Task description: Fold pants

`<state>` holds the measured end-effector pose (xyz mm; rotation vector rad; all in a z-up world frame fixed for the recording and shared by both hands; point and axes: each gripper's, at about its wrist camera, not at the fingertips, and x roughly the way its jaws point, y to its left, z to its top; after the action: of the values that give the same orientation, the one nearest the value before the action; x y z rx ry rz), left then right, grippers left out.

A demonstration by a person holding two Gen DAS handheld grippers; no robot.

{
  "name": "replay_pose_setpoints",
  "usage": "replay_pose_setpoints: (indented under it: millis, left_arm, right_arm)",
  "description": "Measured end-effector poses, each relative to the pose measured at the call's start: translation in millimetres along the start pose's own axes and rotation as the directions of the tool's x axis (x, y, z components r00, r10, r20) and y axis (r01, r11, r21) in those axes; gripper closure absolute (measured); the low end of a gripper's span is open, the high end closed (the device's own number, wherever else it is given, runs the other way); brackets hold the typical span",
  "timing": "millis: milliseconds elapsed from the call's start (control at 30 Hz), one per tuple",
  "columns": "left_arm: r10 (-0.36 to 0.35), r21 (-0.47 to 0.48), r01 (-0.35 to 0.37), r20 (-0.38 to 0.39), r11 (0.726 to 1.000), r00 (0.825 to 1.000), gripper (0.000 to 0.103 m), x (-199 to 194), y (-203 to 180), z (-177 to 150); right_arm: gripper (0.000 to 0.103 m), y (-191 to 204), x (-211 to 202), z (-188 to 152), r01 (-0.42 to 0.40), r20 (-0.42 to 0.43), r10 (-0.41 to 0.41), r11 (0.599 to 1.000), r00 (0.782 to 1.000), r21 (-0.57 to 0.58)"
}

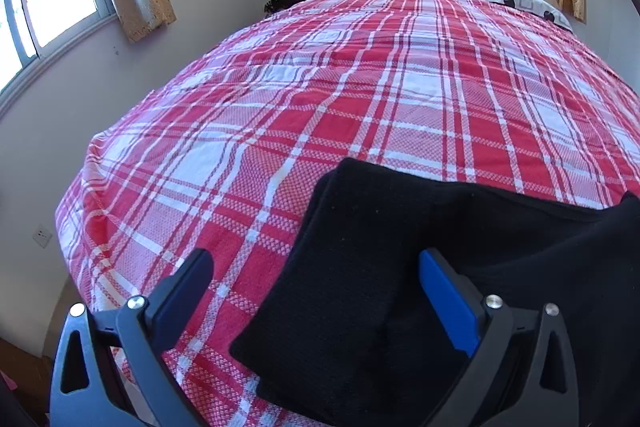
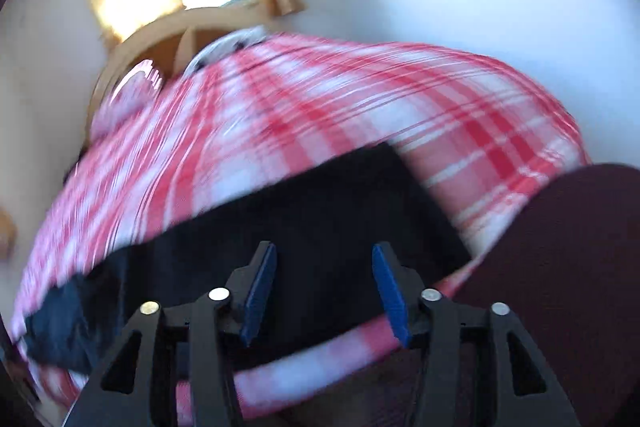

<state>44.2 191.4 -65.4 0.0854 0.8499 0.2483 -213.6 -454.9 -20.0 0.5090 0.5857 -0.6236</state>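
Pants [image 1: 360,267] lie on the bed [image 1: 360,87] folded into a compact stack; left gripper [image 1: 316,291] jaws wide, right gripper [image 2: 324,283] jaws parted, both empty; folding looks nearly finished.

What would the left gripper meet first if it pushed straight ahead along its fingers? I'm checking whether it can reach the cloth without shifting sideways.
Most likely the black pants: their folded edge lies between the open fingers of the left gripper, on the plaid bedspread. Depth is uncertain.
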Motion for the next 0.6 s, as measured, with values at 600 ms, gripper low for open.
replay_pose_setpoints:
  millis: [600]
  left_arm:
    - [0.035,-0.003,-0.035,-0.011,0.999,0.999,0.000,0,-4,2]
  right_arm:
    - [0.082,0,56,3,0.004,-0.168,-0.039,0.979,0.985,-0.203]
